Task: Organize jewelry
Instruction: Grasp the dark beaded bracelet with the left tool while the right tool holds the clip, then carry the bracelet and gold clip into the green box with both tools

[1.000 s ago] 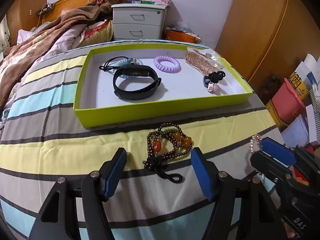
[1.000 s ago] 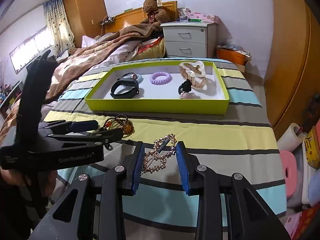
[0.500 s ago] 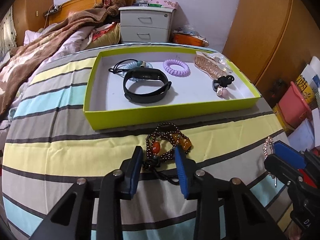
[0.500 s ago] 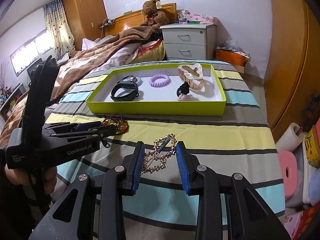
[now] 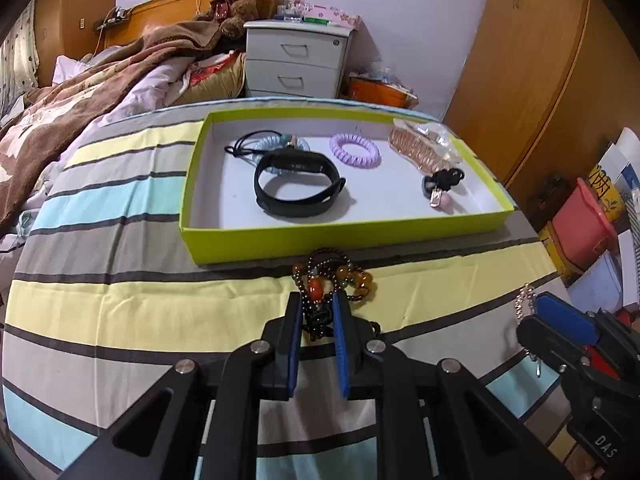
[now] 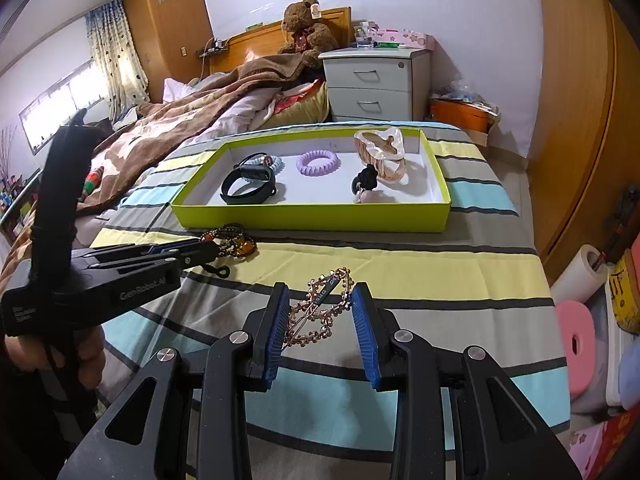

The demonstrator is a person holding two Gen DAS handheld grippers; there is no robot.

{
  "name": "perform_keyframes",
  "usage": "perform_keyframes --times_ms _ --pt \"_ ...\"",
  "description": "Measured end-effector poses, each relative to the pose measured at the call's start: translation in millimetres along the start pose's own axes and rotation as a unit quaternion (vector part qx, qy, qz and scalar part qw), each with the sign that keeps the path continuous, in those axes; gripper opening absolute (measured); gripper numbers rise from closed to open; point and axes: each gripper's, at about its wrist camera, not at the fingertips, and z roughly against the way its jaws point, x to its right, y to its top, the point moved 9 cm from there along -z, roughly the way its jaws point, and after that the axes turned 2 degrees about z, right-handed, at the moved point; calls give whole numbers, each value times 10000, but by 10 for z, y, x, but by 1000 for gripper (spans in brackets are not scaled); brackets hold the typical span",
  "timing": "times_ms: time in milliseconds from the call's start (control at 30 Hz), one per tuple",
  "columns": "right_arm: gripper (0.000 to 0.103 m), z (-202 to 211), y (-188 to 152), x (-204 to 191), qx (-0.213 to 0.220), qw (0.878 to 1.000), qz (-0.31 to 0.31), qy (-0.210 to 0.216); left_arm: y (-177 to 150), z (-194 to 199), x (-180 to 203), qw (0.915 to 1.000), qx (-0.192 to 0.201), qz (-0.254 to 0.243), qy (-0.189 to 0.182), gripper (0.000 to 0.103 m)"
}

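A dark beaded bracelet with amber beads lies on the striped bedspread just in front of the yellow-green tray. My left gripper is closing on its black knotted end, and the blue pads pinch the strands. In the right wrist view the same bracelet sits at the left gripper's tip. My right gripper is shut on a gold chain bracelet that spans from pad to pad. The tray holds a black band, a purple coil tie and a clear hair claw.
A brown blanket covers the bed's far left. Behind the tray stands a white nightstand. Off the bed's right edge are a pink bin and a paper roll. A hand grips the left tool.
The left jaws went from wide open to closed around the beaded bracelet's knotted end. The right gripper and its gold chain stayed as they were.
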Motion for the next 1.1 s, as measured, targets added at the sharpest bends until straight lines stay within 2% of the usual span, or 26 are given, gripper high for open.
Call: perform_keyframes --times_ms 533,1100 --pt "34 112 188 -61 217 9997 112 -9 154 327 21 9994 332 -36 -45 16" --pt "34 138 631 -102 491 9984 277 8 620 634 26 9968 781 -92 -170 16"
